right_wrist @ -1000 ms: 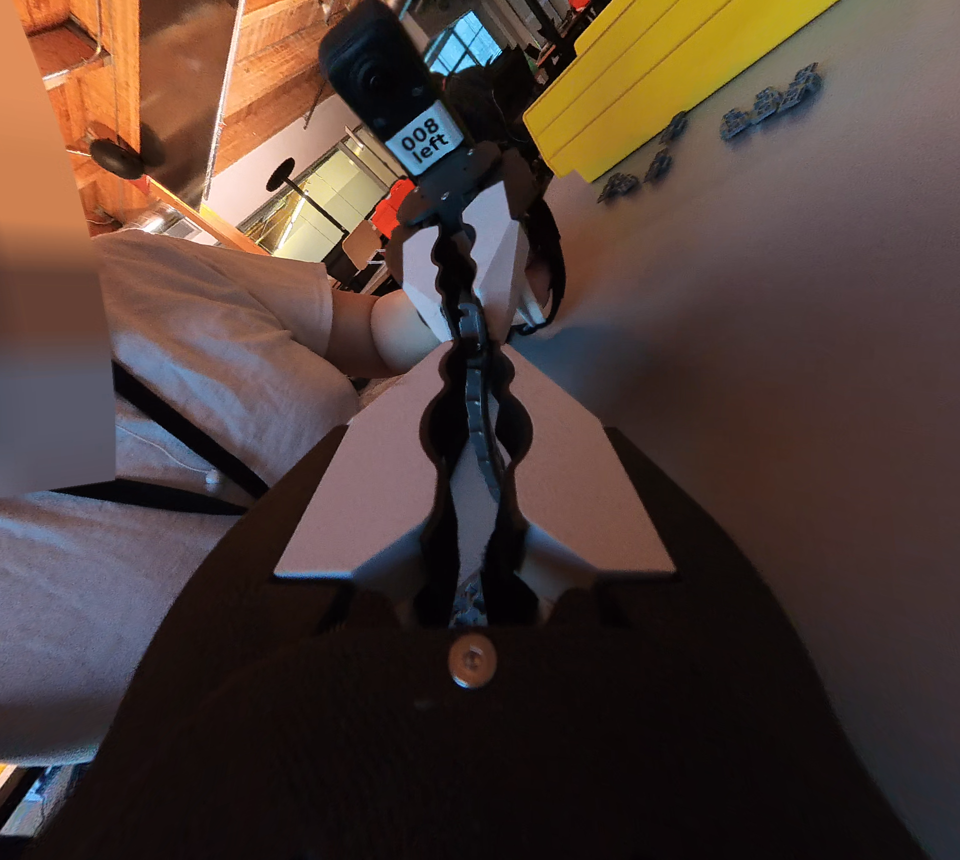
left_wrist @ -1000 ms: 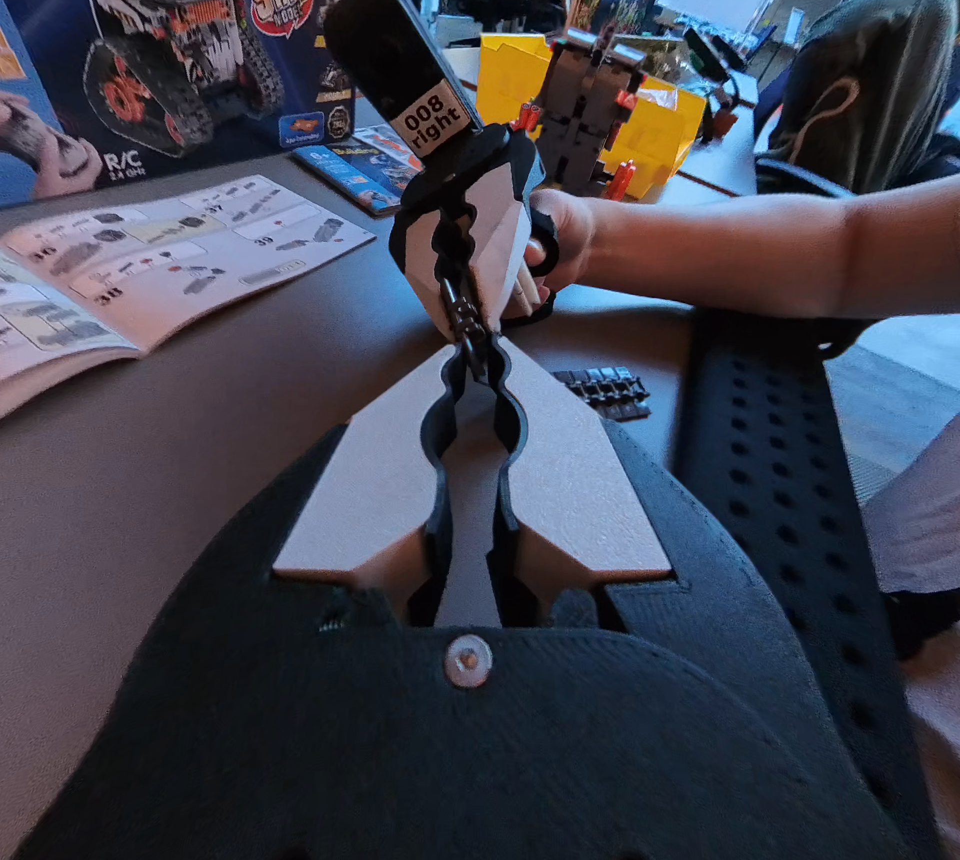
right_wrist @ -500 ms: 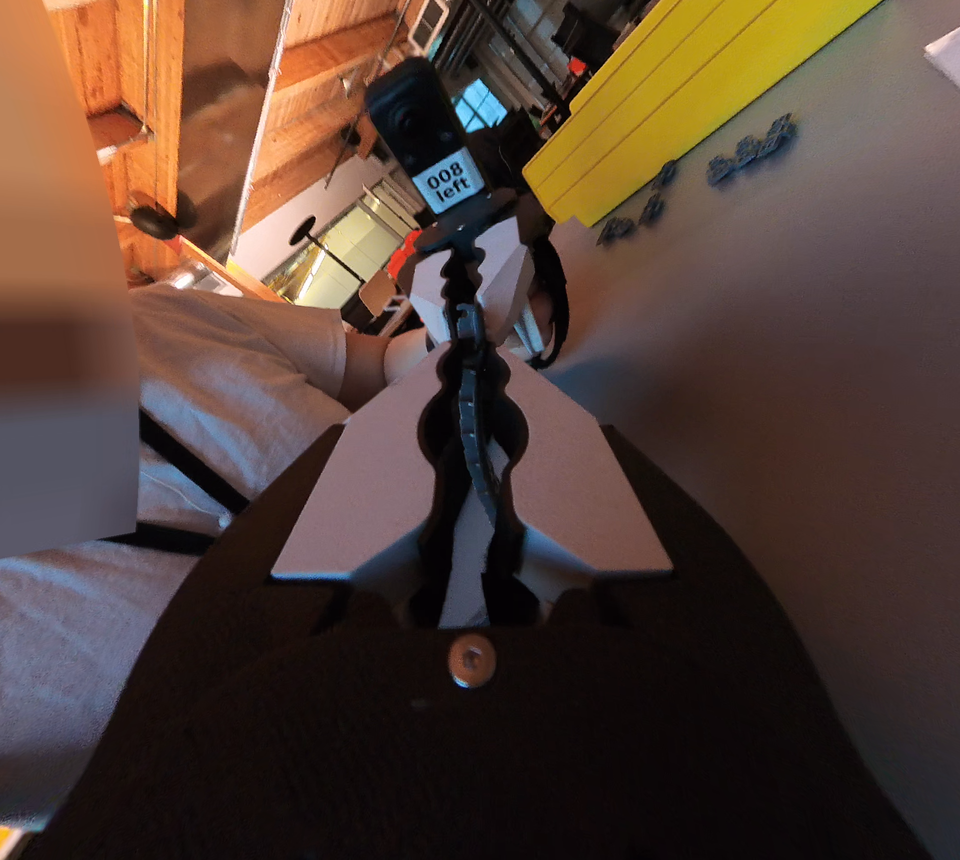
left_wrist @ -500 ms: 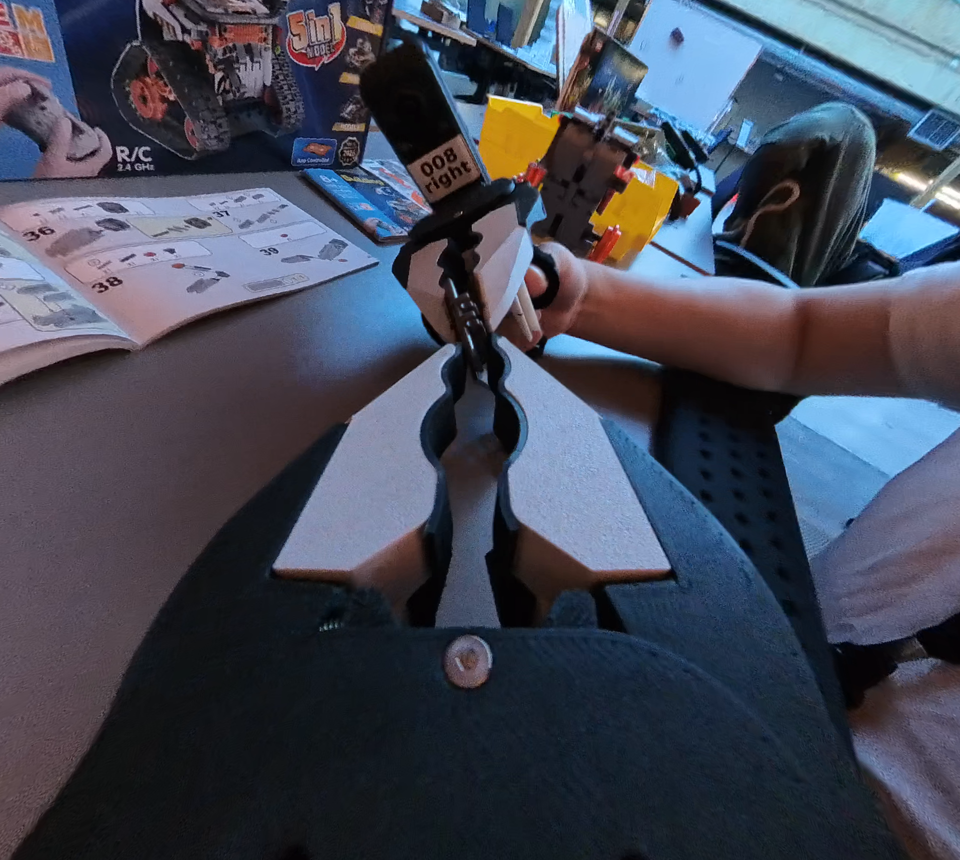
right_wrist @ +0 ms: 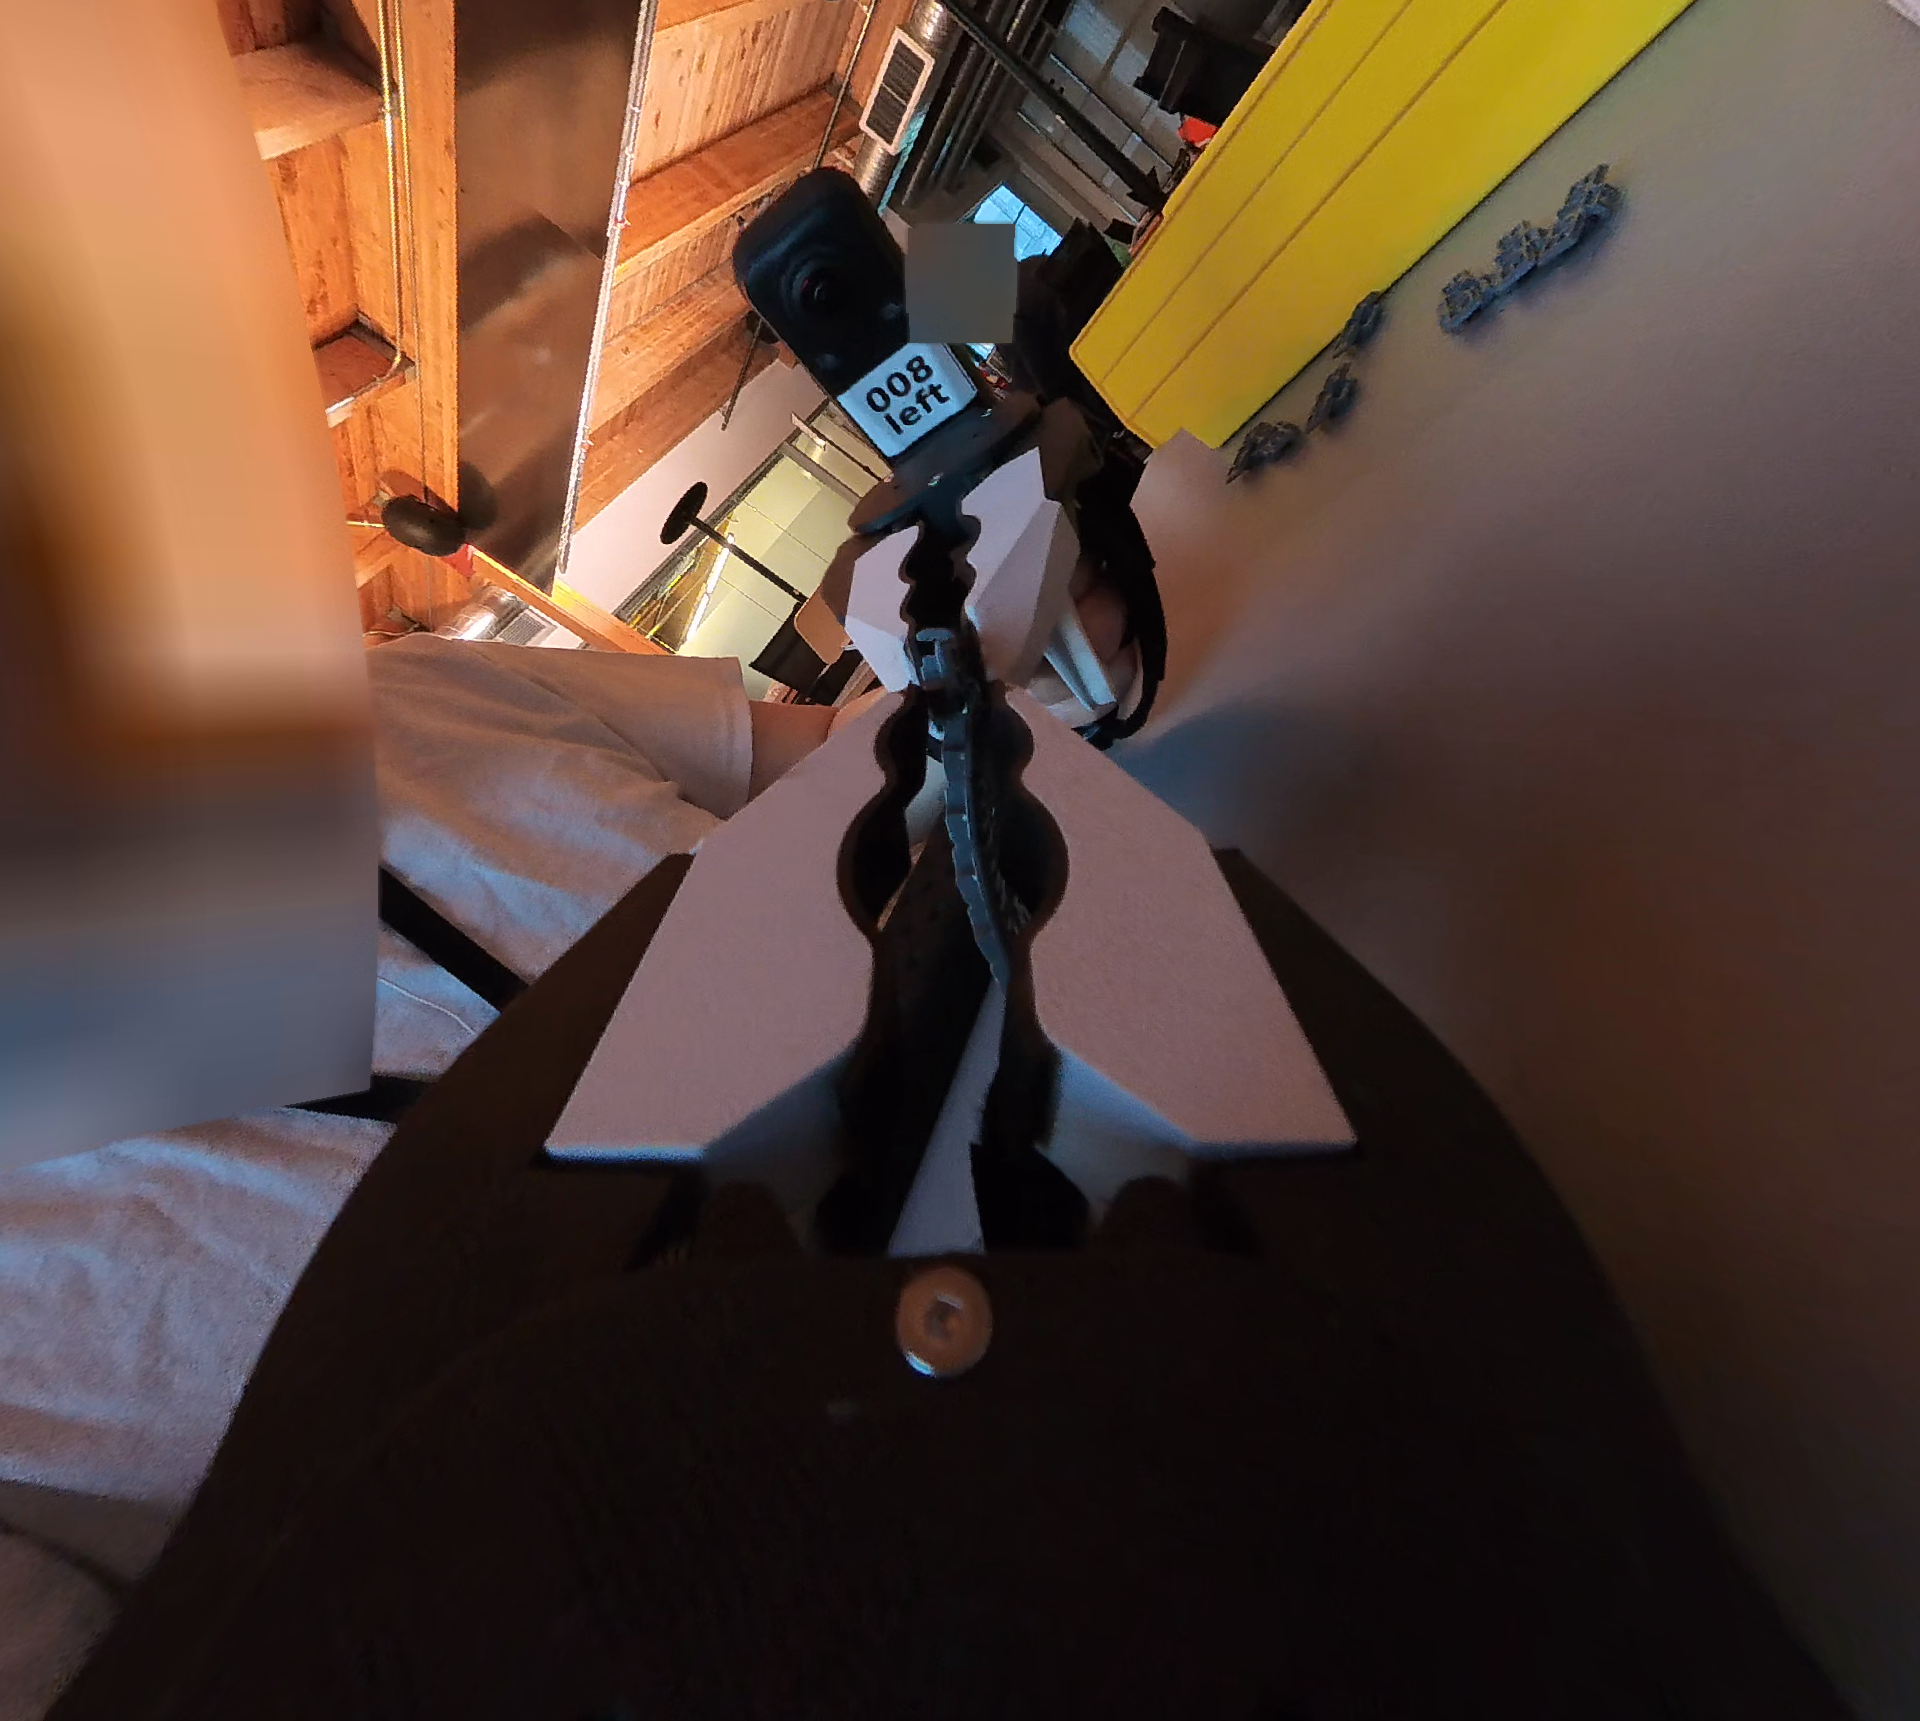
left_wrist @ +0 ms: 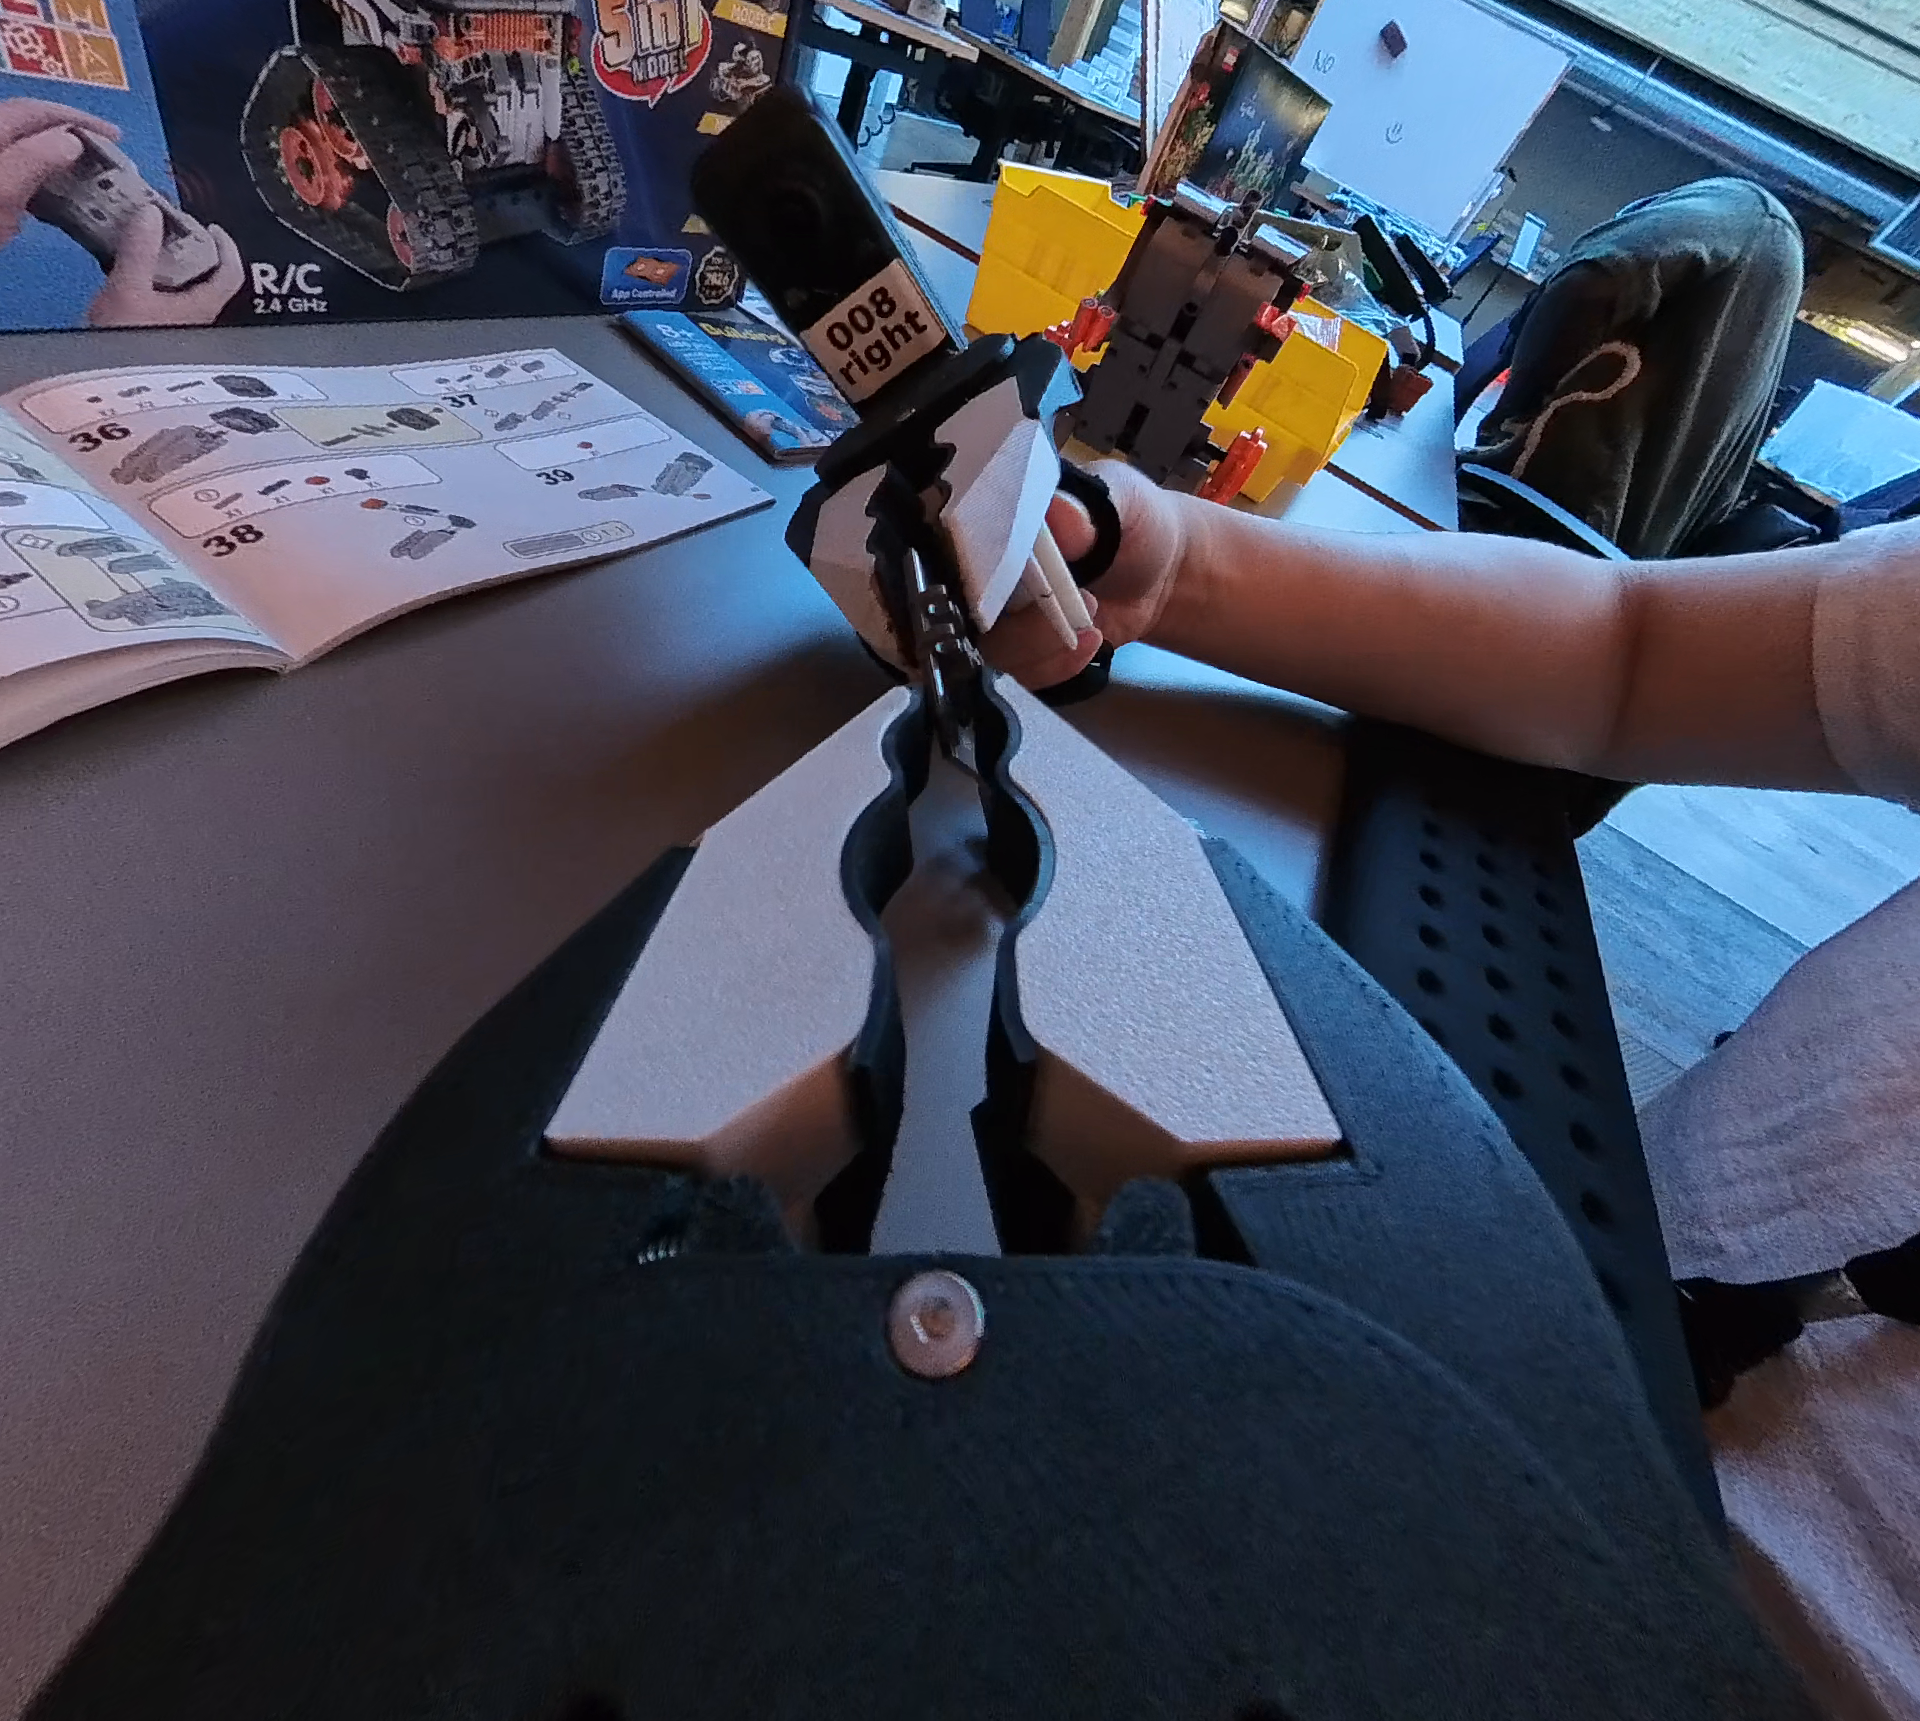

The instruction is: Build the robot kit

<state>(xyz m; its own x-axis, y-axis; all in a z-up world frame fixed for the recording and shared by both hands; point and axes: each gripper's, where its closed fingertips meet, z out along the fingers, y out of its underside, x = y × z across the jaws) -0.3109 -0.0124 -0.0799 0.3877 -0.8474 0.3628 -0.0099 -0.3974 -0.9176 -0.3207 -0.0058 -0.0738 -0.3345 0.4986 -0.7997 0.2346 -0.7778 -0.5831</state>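
A short black chain of toy track links (left_wrist: 940,632) is held above the dark table (left_wrist: 312,840). My left gripper (left_wrist: 951,715) is shut on one end of the chain. My right gripper (left_wrist: 930,622), held in a person's hand, meets it tip to tip and is shut on the other end. In the right wrist view the chain (right_wrist: 977,840) runs back between the right gripper's fingers (right_wrist: 951,715). Its far end sits in the left gripper (right_wrist: 940,632).
An open instruction booklet (left_wrist: 312,476) lies at the left, before a blue toy box (left_wrist: 364,61). A yellow bin (left_wrist: 1060,258) and a dark brick model (left_wrist: 1174,352) stand behind. Loose track links (right_wrist: 1527,258) lie by the bin. A black perforated chair (left_wrist: 1475,944) is at the right. The grippers are tip to tip, or close to it. The dark brick model (left_wrist: 1174,352) is about 25 cm from both grippers' fingertips.
Both grippers have risen and tilted together, still tip to tip on the chain. The track links lying on the table have left the left wrist view.
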